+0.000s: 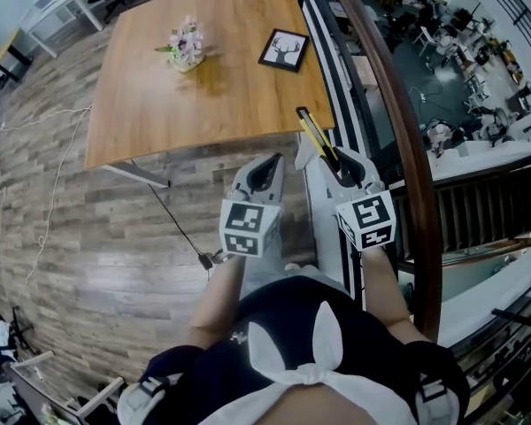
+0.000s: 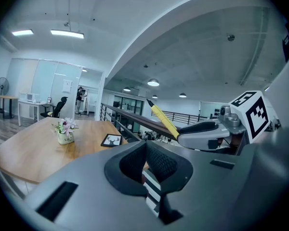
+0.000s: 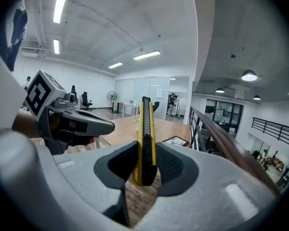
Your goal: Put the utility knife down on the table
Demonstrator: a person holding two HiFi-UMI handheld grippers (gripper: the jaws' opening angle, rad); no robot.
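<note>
Utility knife [image 1: 317, 137]: yellow and black, held in the air on its narrow edge, its long body sticking well out past the jaws; not on the table.
Right gripper [image 1: 341, 168]: clamped on the knife's rear part – in the right gripper view the black pads [image 3: 169, 163] press its two flat sides.
Left gripper [image 1: 267, 168]: jaws closed together with nothing between them, seen in its own view [image 2: 145, 146]; it is level with the right gripper and just beside it, not touching.
Marker cubes: one on each gripper, facing up in the head view [image 1: 248, 227].
Table [image 1: 159, 104]: bare wood, ahead of both grippers; in the head view the knife's tip overlaps its near right corner.
Flower pot [image 1: 186, 47]: small, with pink and white blooms, upright toward the table's far side.
Picture frame [image 1: 283, 50]: black, with a deer head print, flat on the table to the right of the pot – well apart from it.
Handrail [image 1: 407, 131]: dark curved wood, to the right of the right gripper.
Floor [image 1: 115, 237]: grey-brown planks under both grippers.
</note>
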